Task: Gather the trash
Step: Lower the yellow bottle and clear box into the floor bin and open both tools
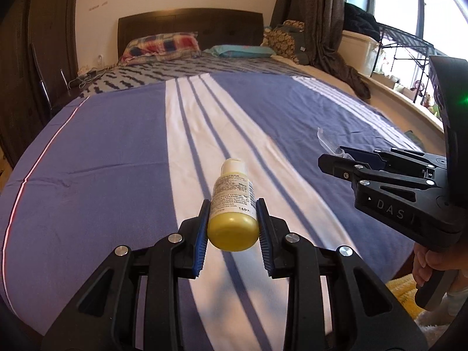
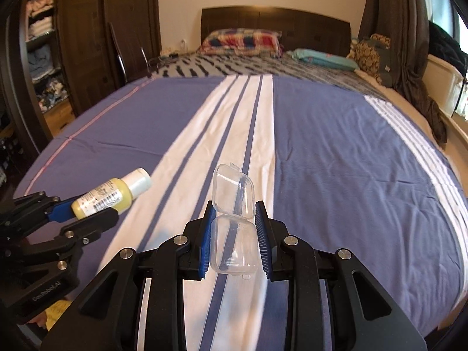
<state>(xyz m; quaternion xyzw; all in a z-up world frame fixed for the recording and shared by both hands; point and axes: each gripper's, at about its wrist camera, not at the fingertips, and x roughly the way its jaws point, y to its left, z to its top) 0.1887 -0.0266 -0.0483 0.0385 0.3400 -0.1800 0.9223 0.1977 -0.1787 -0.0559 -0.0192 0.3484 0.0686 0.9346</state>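
Observation:
My left gripper (image 1: 233, 204) is shut on a small yellow bottle (image 1: 231, 207) with a white cap and printed label, held above the bed; the bottle also shows in the right wrist view (image 2: 111, 194), gripped by the left gripper (image 2: 87, 209). My right gripper (image 2: 233, 209) is shut on a clear plastic hinged case (image 2: 234, 219) whose lid stands open. In the left wrist view the right gripper (image 1: 336, 159) sits at the right with a bit of the clear case (image 1: 329, 143) sticking out past its fingertips.
Below both grippers lies a bed with a purple and white striped cover (image 1: 117, 146), pillows (image 1: 161, 45) and a dark headboard (image 1: 190, 23) at the far end. A dark wardrobe (image 2: 87, 29) stands left, curtains (image 1: 316, 14) and a window ledge (image 1: 395, 99) right.

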